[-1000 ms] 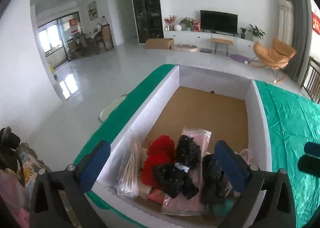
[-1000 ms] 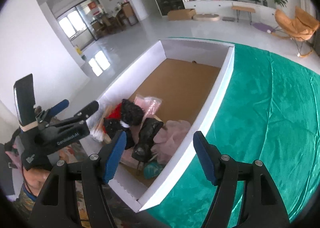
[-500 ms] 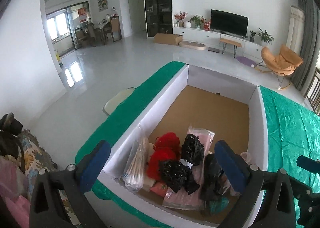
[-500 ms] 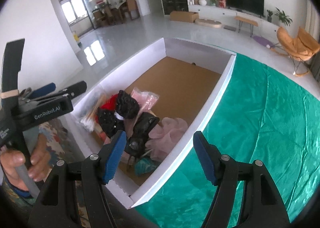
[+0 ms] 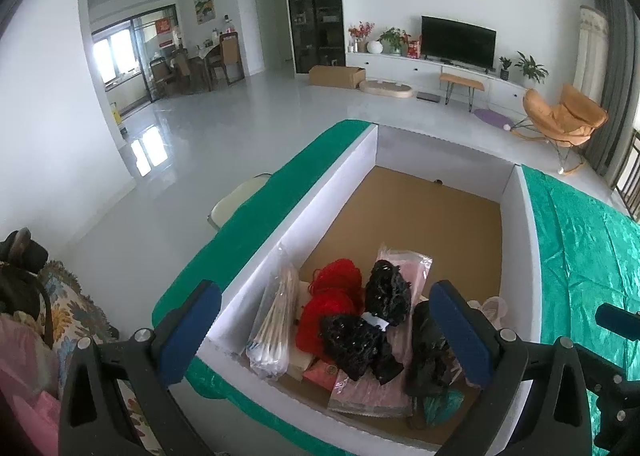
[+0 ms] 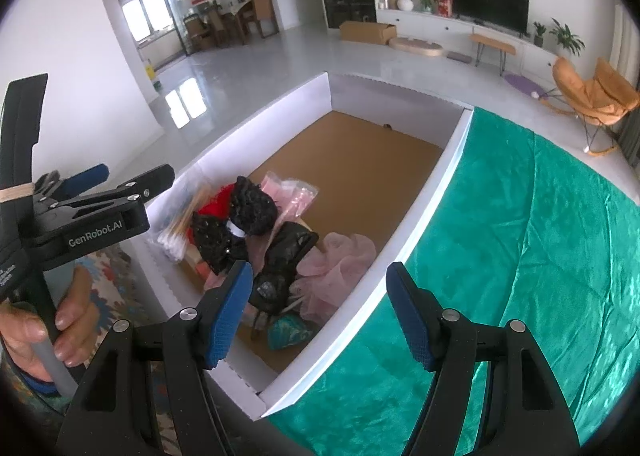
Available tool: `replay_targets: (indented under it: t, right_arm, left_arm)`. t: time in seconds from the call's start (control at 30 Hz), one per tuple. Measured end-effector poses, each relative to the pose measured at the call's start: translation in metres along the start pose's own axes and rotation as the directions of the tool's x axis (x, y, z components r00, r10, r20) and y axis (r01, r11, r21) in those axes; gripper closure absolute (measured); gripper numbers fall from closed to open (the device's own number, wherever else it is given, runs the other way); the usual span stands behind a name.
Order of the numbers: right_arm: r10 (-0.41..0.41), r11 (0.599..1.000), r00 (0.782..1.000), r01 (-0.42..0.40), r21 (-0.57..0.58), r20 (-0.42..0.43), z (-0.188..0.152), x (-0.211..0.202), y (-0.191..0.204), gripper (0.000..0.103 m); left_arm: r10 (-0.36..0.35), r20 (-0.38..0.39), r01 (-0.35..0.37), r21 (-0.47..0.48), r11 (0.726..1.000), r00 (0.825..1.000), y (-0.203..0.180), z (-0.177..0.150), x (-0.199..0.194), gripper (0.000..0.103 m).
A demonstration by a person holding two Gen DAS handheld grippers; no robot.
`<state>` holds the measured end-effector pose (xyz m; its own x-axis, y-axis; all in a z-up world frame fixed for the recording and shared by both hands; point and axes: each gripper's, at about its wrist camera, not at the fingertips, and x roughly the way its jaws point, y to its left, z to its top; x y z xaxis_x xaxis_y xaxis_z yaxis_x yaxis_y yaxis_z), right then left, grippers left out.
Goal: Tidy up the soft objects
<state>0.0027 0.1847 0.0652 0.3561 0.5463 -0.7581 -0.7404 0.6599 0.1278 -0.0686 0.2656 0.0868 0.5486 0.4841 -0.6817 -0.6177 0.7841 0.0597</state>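
Both claws hang above the near end of a white box point(image 5: 328, 191) that sits on a green cloth point(image 6: 540, 240). The left gripper point(image 5: 326, 330) is spread wide and holds nothing; so is the right gripper point(image 6: 318, 314). The soft things lie heaped at the box's near end: red yarn point(image 5: 332, 304), black lace pieces point(image 5: 386, 292), a pink mesh puff point(image 6: 340, 256), a bag of cotton swabs point(image 5: 272, 320), and what may be a teal cloth point(image 6: 288, 330), partly hidden.

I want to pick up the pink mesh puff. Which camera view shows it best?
The right wrist view: the pink mesh puff lies open to sight against the box's right wall. In the left wrist view only a pale edge shows behind the left tool's right finger.
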Motion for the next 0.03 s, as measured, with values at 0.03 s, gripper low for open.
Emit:
replay_targets:
  t: [0.03]
  right_arm:
    - [0.001,1.000,1.000,-0.001,-0.001,0.001,-0.0001,-0.0001,0.0007,0.030]
  left_arm:
    - [0.002,0.003,-0.002,0.006,1.000,1.000,0.0001,-0.0005,0.0001,0.000]
